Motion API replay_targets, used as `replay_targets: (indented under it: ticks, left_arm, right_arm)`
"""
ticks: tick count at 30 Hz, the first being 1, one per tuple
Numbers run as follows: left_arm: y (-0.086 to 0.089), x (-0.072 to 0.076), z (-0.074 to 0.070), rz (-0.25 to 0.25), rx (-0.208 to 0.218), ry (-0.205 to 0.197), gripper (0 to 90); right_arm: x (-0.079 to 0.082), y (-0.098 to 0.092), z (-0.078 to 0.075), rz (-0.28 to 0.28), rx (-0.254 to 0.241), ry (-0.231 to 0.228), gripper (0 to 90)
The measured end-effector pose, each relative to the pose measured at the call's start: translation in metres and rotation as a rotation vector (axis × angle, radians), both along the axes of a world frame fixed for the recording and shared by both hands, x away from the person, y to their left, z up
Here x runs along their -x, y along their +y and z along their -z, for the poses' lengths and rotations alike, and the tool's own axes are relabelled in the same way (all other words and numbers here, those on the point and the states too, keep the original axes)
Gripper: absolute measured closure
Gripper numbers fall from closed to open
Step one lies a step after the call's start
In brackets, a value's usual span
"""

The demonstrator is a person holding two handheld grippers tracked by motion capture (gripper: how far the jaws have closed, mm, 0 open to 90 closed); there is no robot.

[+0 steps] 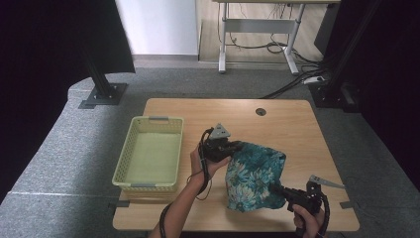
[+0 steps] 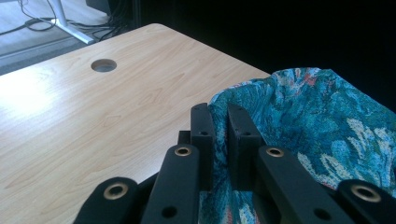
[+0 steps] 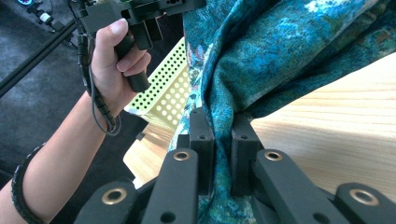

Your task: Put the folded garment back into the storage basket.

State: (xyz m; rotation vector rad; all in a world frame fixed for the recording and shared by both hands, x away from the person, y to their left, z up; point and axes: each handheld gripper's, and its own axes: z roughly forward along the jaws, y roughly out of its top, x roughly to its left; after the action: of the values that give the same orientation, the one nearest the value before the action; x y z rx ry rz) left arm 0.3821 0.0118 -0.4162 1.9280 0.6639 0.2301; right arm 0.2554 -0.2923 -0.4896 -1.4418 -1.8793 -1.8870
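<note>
A teal floral cloth hangs lifted above the wooden table, stretched between both grippers. My left gripper is shut on its upper left corner; in the left gripper view the cloth is pinched between the black jaws of the gripper. Lower right, my right gripper is shut on the cloth's lower edge. The right gripper view shows a bunched fold of the cloth clamped in that gripper, with the person's other hand behind it.
A pale yellow-green perforated basket stands on the table's left part. A round cable hole lies near the far edge. Beyond the table are a black stand base, a white desk frame and floor cables.
</note>
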Motion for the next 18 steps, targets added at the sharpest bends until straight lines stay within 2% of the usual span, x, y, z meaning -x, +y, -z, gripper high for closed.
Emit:
replay_targets:
  ticks: [18]
  left_arm:
    - [0.01, 0.001, -0.008, -0.014, -0.007, -0.011, 82.6]
  right_arm:
    - [-0.005, 0.014, -0.008, -0.027, -0.009, -0.015, 82.1]
